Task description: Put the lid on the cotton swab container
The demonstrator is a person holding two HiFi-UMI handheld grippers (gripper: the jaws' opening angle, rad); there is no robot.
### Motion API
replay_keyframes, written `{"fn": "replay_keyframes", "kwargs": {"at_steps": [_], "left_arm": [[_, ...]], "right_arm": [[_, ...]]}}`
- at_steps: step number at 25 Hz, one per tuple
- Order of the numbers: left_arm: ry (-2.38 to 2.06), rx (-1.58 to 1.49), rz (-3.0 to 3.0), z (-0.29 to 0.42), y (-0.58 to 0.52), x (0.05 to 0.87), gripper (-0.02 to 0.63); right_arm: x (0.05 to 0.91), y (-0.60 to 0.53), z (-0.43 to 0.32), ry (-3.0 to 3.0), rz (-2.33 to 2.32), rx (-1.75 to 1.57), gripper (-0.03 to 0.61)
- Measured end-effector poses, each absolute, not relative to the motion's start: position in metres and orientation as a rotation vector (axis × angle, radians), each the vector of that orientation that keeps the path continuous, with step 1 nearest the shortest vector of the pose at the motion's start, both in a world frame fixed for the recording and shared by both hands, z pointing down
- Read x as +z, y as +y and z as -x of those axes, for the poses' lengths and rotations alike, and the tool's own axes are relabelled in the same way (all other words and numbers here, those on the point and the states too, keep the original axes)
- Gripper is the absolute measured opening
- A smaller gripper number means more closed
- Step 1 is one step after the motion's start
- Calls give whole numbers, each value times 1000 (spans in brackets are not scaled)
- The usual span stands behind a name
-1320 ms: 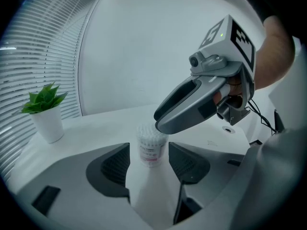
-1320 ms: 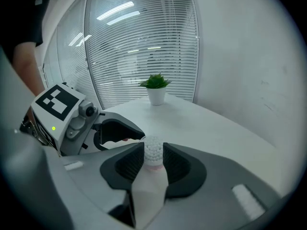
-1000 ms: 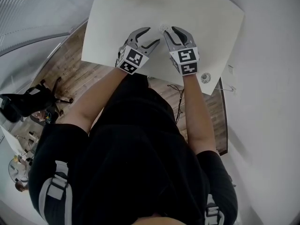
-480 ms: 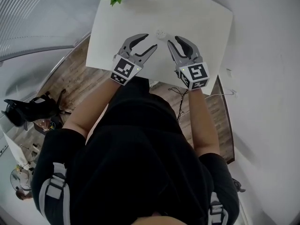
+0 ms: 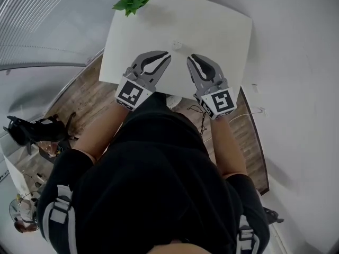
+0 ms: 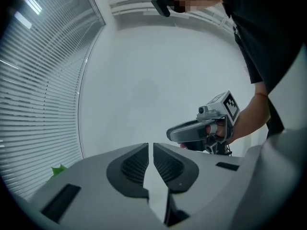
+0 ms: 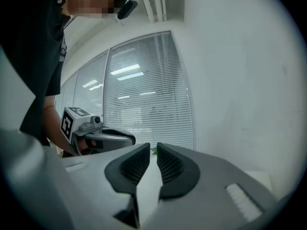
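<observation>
**Desk:** What is at the far left?

**Me:** A green plant [image 5: 131, 0] stands on the far left corner of the white table [image 5: 228, 30]. In my left gripper view there are window blinds [image 6: 33, 80] on that same side. Below the table's left edge I can see wooden floor [image 5: 79, 97].

**Desk:** And your left tool?

**Me:** In my head view the left gripper [image 5: 166, 56] shows over the near half of the table, with its tips angled in toward the middle. Its jaws are closing. Only a thin slit is left between the ribbed pads [image 6: 135, 164], and nothing sits in it.

**Desk:** Where is the container?

**Me:** The cotton swab container [image 5: 177, 45] is a small pale thing standing on the table just beyond both sets of tips. It sits roughly between them, and neither gripper touches it. It is too small in my head view for me to tell whether its lid is on.

**Desk:** And the right side?

**Me:** The right gripper [image 5: 192, 58] mirrors the left one, close to the table's front edge with its tips turned inward. Its jaws are closing as well. The gap looks a little wider than on the left, and it is just as empty. The two grippers are near each other but apart, and each one shows off to the side in the other's view.
</observation>
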State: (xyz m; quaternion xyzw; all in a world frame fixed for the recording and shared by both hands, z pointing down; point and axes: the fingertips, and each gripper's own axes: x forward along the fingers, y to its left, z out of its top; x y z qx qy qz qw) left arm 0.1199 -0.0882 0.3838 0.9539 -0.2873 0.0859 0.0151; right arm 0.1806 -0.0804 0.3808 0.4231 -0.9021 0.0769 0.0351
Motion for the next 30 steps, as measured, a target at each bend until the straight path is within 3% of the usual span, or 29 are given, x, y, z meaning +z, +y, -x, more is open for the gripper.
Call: {"fn": "replay_keyframes", "kwargs": {"at_steps": [6, 30], "left_arm": [[-844, 238, -3025, -127, -71, 364, 8], [-884, 163, -3007, -128, -85, 332, 8]], "right_arm": [[358, -64, -179, -2824, -1301, 204, 11], [324, -68, -180, -2870, -1277, 127, 11]]}}
